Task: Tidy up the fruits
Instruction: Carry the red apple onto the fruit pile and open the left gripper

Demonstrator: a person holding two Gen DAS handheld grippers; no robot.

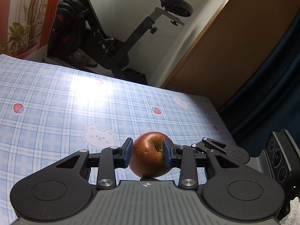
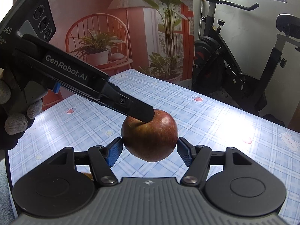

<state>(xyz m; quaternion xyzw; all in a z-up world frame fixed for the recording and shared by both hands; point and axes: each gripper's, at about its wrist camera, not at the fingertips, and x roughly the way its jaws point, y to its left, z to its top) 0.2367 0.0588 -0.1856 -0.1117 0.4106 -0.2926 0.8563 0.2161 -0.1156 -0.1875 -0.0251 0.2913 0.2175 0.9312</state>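
Currently, item one: my left gripper (image 1: pixel 148 152), jaws drawn in to apple width, blue pads (image 1: pixel 128 152) pressed flat against both flanks of a red apple (image 1: pixel 148 157). The fruit sits stem hollow turned toward the lens, its underside just clear of the gripper body; from this view I cannot tell whether it touches the cloth. Item two: my right gripper (image 2: pixel 150 149), jaws spread wide, blue pads (image 2: pixel 114 152) at the apple's (image 2: pixel 150 136) 9 and 3 o'clock low flanks, so near that contact cannot be judged; it has hold of nothing that I can confirm. In the right wrist view the left gripper (image 2: pixel 148 115) enters from 10 o'clock, one black finger lying across the apple's top, my gloved left hand (image 2: pixel 17 116) on its handle at the 9 o'clock edge. The apple hangs above the table, a bright patch of cloth showing beneath it. Item three: table (image 1: pixel 56 103), covered in blue plaid cloth printed with strawberries and white bears, strong glare at its middle. Item four: black exercise bike (image 1: pixel 116 37), off the far table edge at 12 o'clock in the left wrist view, at 2 o'clock in the right. Item five: a red backdrop (image 2: pixel 90 9) printed with a chair, lamp and potted plants, at 11 o'clock in the right wrist view. Item six: a brown wooden panel (image 1: pixel 234 43), at 2 o'clock in the left wrist view.
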